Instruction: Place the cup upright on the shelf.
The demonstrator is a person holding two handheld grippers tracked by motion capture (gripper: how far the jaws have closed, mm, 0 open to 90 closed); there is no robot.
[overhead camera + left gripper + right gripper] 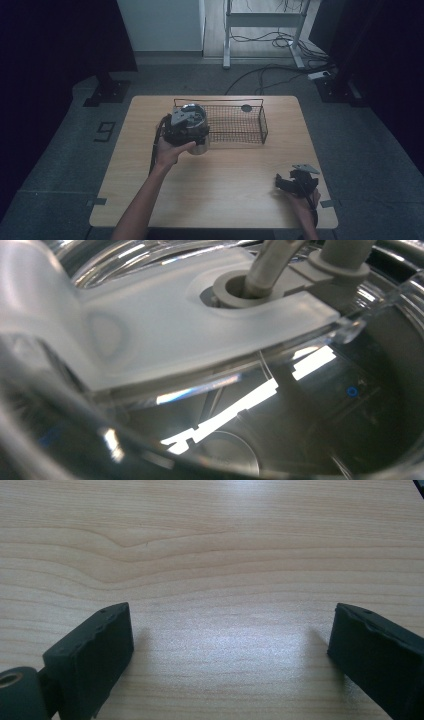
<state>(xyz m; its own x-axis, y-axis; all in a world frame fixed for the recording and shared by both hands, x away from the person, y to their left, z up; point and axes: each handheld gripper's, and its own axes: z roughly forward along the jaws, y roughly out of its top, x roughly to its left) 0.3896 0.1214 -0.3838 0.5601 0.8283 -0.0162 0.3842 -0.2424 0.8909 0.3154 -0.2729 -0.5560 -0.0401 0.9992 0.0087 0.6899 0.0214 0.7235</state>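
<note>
I'm holding the left gripper (186,131) over a clear glass jar (199,145) standing just in front of the wire basket (235,124) — whether its jaws are clamping, I cannot tell. The right gripper (230,650) is resting near the wooden table (220,195)'s front right corner — jaws spread wide, gripping nothing.

A pale wood-grain counter (235,190) with a smooth, softly sheened finish carries a dark wire-mesh metal basket (235,125). At the basket's left end, the left tool (186,131), matt black with a grey plate on top, sits over a clear, glossy jar (201,146); seen close in the left gripper view, the jar's transparent wall (280,440) throws bright reflections beneath a frosted, translucent plastic tab (165,335) with a matt grey fitting (240,290). Well away from the basket, the right tool (230,650) shows matt black, faintly ridged plastic-looking pads (100,650) over the wood. Grey, dull flooring (380,150) surrounds the counter.
</note>
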